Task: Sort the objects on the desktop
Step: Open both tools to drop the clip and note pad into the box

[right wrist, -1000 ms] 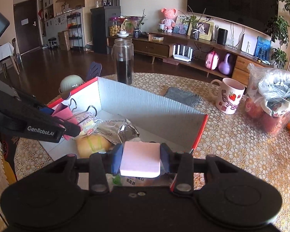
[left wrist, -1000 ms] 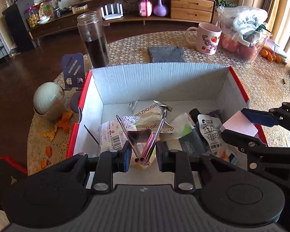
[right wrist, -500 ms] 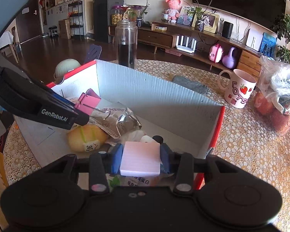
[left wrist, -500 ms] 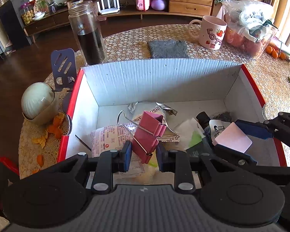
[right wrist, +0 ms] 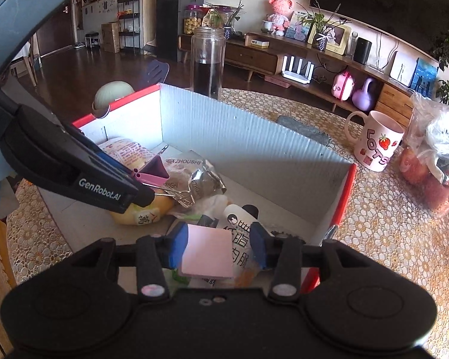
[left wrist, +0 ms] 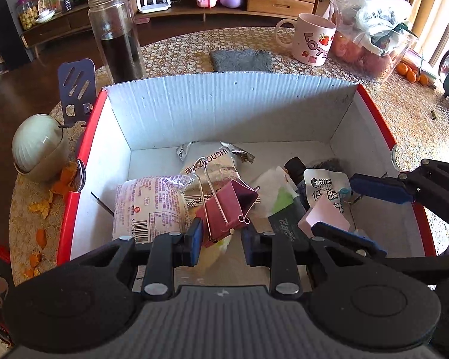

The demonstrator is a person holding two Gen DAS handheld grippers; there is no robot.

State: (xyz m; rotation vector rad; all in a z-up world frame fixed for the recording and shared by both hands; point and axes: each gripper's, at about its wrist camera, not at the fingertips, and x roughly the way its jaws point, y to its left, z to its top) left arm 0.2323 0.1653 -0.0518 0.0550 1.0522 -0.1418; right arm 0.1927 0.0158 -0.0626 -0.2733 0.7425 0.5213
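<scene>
Inside the red-edged box (left wrist: 224, 104), your right gripper (right wrist: 220, 245) has just been opening its jaws. It now stands spread around the pink note pad (right wrist: 208, 254), with a gap on one side. The pad could slide askew off the crinkled snack packets (left wrist: 208, 167) beneath. Your left gripper (left wrist: 220, 239) pinches the pink binder clip (left wrist: 229, 203) (by its lower edge, it seems), so a slack hold may let it twist free. The clip is folded metal with wire handles jutting out, low over the packets.
</scene>
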